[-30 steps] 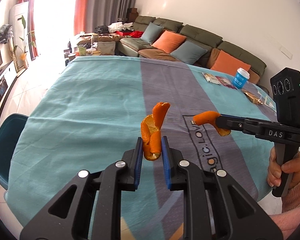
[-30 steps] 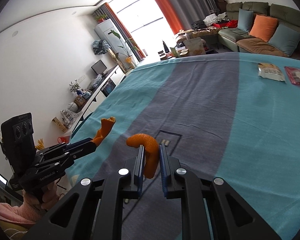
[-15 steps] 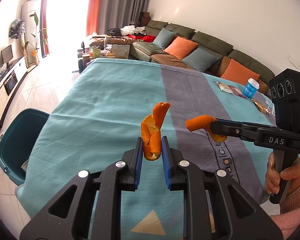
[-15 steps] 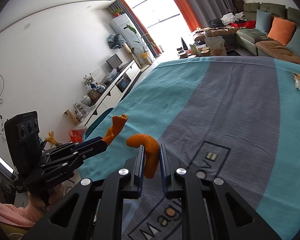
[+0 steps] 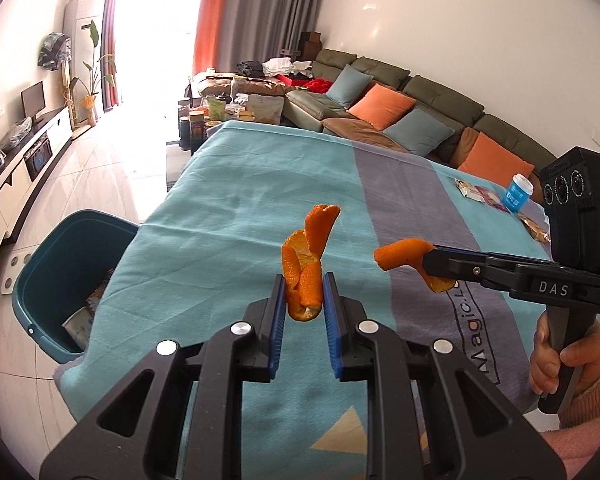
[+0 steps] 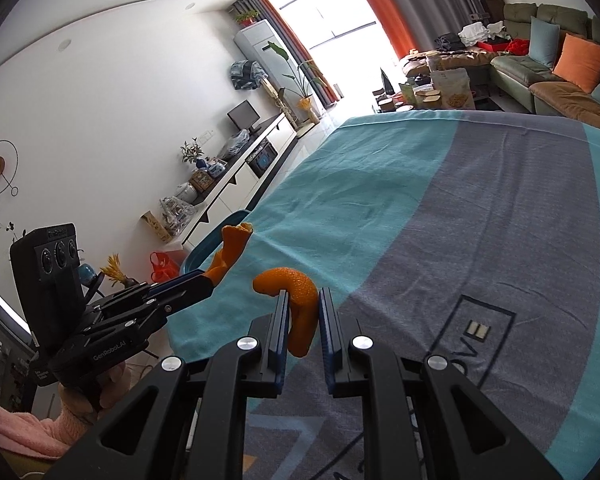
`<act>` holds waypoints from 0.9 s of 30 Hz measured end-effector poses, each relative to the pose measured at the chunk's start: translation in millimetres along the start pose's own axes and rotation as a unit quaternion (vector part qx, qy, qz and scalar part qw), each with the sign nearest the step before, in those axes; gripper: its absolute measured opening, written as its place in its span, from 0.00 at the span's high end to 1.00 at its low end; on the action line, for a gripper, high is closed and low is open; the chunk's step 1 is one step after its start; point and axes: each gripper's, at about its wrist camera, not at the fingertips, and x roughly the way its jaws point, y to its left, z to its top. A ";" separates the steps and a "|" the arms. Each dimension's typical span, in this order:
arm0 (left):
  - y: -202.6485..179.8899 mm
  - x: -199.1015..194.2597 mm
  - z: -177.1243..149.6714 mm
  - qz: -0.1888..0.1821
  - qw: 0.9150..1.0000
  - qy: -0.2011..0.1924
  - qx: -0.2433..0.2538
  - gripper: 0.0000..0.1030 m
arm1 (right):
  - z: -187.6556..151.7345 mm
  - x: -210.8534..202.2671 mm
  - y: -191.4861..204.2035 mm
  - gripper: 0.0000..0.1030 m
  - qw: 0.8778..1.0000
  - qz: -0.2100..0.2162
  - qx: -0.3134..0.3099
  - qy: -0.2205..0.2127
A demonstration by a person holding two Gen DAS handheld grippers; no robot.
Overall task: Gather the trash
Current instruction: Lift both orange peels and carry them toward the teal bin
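Observation:
My left gripper (image 5: 304, 292) is shut on a folded piece of orange peel (image 5: 306, 256) that sticks up between its blue pads, above the teal and grey tablecloth (image 5: 228, 216). To its right, my right gripper (image 5: 428, 266) is shut on a curled strip of orange peel (image 5: 400, 254). In the right wrist view that curled peel (image 6: 296, 296) is pinched between the right gripper (image 6: 303, 308), and the left gripper (image 6: 204, 282) with its peel (image 6: 232, 248) is at the left. A teal trash bin (image 5: 60, 264) stands on the floor off the table's left edge, with some trash inside.
A blue and white cup (image 5: 518, 194) and snack packets (image 5: 478, 192) lie at the table's far right. A sofa with cushions (image 5: 380, 108) runs behind the table. A white TV cabinet (image 6: 236, 184) lines the left wall. A hand (image 5: 560, 356) holds the right gripper's handle.
Both grippers have moved left across the table toward its left edge, each still holding its peel. The teal bin has come into fuller view at the left.

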 end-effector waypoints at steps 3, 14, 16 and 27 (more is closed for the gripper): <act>3.2 -3.6 -1.1 0.004 1.000 -0.003 -0.002 0.82 | 1.5 4.4 4.0 0.87 1.000 0.004 -0.002 0.002; 13.8 -12.7 -3.6 0.017 1.000 -0.010 -0.011 0.82 | 7.3 18.8 12.6 0.87 1.000 0.017 -0.008 0.009; 17.3 -14.1 -4.3 0.020 1.000 -0.011 -0.015 0.82 | 8.6 21.2 14.7 0.87 1.000 0.018 -0.010 0.010; 31.9 -18.0 -5.7 0.030 0.999 -0.014 -0.028 0.82 | 13.3 33.1 24.4 0.87 0.999 0.028 -0.017 0.017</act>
